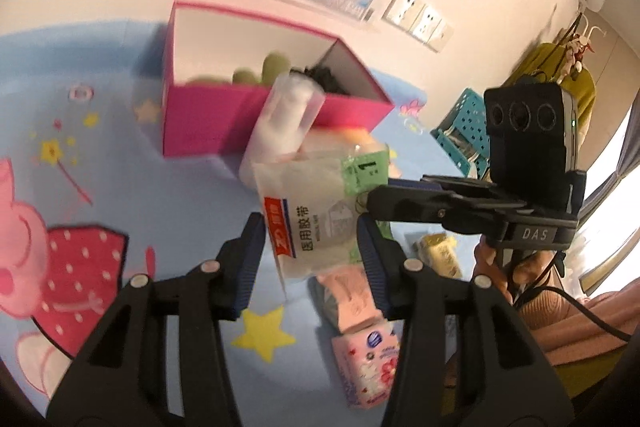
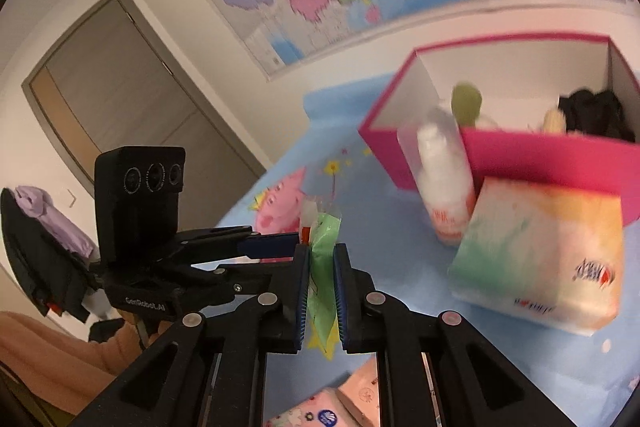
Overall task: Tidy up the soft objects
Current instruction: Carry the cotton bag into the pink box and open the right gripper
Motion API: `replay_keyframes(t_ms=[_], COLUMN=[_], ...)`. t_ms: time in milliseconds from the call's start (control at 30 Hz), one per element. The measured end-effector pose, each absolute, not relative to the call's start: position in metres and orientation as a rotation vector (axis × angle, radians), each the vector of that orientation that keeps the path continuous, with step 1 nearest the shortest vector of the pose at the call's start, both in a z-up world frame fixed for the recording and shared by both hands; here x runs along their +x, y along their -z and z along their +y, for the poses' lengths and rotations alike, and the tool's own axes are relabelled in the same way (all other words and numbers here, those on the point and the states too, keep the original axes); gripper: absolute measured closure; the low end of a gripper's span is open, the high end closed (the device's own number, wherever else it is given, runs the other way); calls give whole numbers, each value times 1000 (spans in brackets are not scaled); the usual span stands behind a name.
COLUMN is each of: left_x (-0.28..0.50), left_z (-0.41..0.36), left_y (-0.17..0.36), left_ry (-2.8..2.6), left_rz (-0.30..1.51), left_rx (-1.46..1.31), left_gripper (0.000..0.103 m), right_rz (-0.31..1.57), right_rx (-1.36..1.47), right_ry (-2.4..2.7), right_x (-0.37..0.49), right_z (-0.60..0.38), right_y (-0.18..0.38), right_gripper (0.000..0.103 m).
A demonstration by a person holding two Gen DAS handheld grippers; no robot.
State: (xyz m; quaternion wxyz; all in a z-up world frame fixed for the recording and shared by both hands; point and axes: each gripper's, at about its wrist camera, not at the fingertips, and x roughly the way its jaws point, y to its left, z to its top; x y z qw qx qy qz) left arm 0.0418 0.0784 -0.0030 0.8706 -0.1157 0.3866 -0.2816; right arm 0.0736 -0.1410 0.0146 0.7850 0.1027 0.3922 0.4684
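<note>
Medical tape packet (image 1: 316, 215), a clear bag with a red-and-blue label and a green corner, hangs in front of the pink box (image 1: 224, 123), above the blue cartoon-print surface (image 1: 120, 155). We see our right gripper (image 2: 321, 287) with its fingers (image 2: 302, 291) pressed against the packet's green edge (image 2: 323, 267), pinching it. In the left wrist view that gripper reaches in from the right side to the packet's green corner. Our left gripper (image 1: 311, 259) has its fingers (image 1: 250, 259) spread, one on each side of the packet's lower end; we cannot tell whether either pad touches it.

The pink box stands open, and inside it we make out green plush pieces (image 1: 260, 71) and a black bundle (image 1: 324, 79). A white roll in clear wrap (image 1: 280, 131) leans against the box's front wall. Just beside the roll, a soft tissue pack (image 2: 540, 267) with green and orange print lies in front of the box. Nearer to us than the box, pink tissue packs (image 1: 360, 311) lie on the surface, with a small yellow packet (image 1: 438, 251) to their right.
</note>
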Motion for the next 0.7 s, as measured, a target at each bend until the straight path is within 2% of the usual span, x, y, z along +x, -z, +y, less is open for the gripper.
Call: replay_keyframes(t_ms=[433,700], left_x=[105,170], left_z=[82,73], left_y=[-73,-76], left_ry=[536,506], left_rz=[685,737], left_rx=[-195,-210], left_gripper=[54,54], right_rz=[670,716], right_rx=[205,269], right_ry=[-1006,-969], right_x=[133,202], right_z=[-134,-136], right_y=[-82,-73], right_gripper=[92,92])
